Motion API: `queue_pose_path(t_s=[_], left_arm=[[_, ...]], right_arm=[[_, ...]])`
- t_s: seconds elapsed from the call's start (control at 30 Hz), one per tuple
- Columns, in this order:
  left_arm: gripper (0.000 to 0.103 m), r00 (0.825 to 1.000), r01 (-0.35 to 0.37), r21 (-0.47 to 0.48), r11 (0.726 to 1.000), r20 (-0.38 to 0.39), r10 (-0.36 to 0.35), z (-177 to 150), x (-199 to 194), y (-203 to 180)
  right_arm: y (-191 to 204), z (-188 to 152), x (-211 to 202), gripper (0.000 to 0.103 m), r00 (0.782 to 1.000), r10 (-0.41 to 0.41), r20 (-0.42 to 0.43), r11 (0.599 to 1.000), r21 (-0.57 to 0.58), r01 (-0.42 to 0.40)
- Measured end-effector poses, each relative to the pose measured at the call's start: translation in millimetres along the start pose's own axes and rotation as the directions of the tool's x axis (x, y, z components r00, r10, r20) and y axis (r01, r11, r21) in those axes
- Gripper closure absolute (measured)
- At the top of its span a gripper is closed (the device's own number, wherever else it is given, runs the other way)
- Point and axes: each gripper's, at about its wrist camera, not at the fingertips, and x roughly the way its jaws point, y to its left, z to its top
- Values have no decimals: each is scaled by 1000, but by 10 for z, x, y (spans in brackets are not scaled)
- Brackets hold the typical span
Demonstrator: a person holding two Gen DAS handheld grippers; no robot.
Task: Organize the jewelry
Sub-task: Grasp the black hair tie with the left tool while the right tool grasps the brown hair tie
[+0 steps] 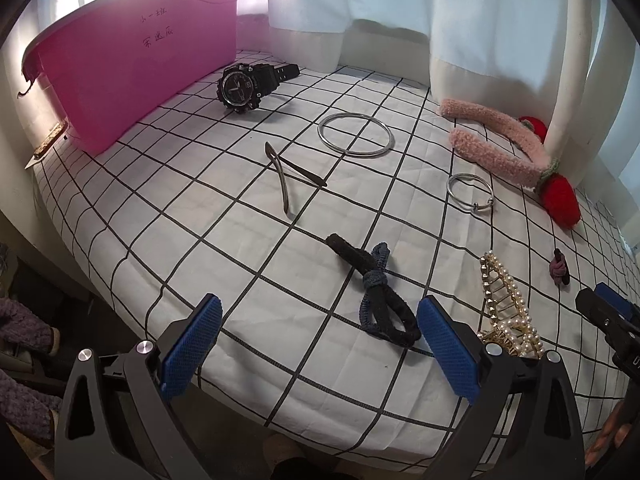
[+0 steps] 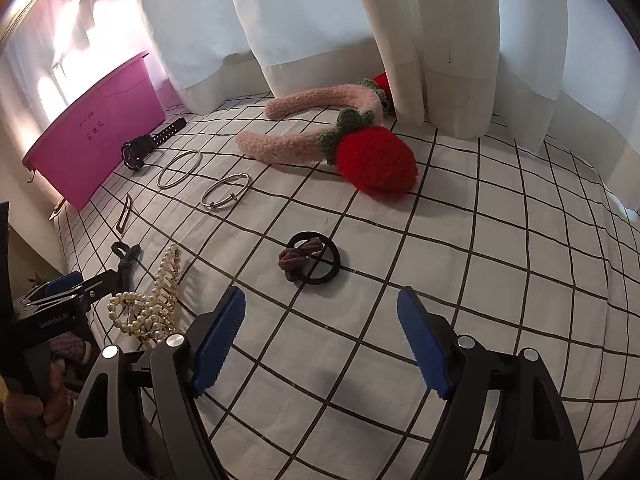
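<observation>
Jewelry lies scattered on a white checked cloth (image 1: 224,264). My left gripper (image 1: 320,340) is open above the near edge, with a black and blue hair tie (image 1: 376,288) just ahead of its right pad. A pearl hair claw (image 1: 508,304) lies to the right. Farther off are a black watch (image 1: 244,84), a large silver bangle (image 1: 356,134), a small bangle (image 1: 470,192) and a dark V-shaped hairpin (image 1: 286,174). My right gripper (image 2: 322,340) is open too, nothing between its pads, with a black ring and brown hair tie (image 2: 312,258) ahead of it.
A pink plastic bin (image 1: 132,68) stands at the far left of the cloth. A pink fuzzy headband with red knitted strawberries (image 2: 372,160) lies against white curtains (image 2: 312,20) at the back. The cloth's near edge drops off below the grippers.
</observation>
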Motion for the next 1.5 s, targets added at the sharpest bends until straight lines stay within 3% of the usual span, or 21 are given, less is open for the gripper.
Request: queue_pose_path(t_s=[0.37, 0.6, 0.87, 0.93, 1.03, 1.23, 1.3, 1.33, 1.5], left_arm=[[7, 999, -23, -21, 1000, 35, 24, 18, 157, 10], [6, 997, -52, -11, 999, 58, 53, 17, 185, -25], [7, 995, -70, -38, 997, 73, 73, 19, 199, -49], [12, 995, -68, -39, 997, 77, 71, 1, 176, -60], [31, 994, -59, -26, 998, 91, 62, -41, 110, -89], [84, 994, -23, 33, 999, 103, 20, -53, 53, -232], [89, 995, -16, 36, 999, 101, 12, -49, 57, -249], [89, 995, -5, 29, 1000, 100, 2, -49, 56, -235], [89, 995, 30, -4, 1000, 94, -29, -51, 31, -158]], right_arm=[[72, 88, 213, 28, 999, -45, 2, 997, -56, 45], [196, 133, 338, 28, 991, -132, -16, 983, -130, 129], [191, 148, 350, 29, 993, -117, -14, 984, -136, 114], [191, 145, 344, 29, 994, -109, -13, 985, -136, 107], [206, 138, 327, 32, 994, -105, -11, 983, -151, 102], [278, 129, 295, 54, 996, -92, -6, 978, -189, 89], [279, 135, 286, 79, 996, -92, -2, 978, -189, 90], [256, 137, 279, 84, 996, -86, -1, 980, -180, 84], [131, 140, 245, 85, 1000, -20, -3, 993, -118, 19]])
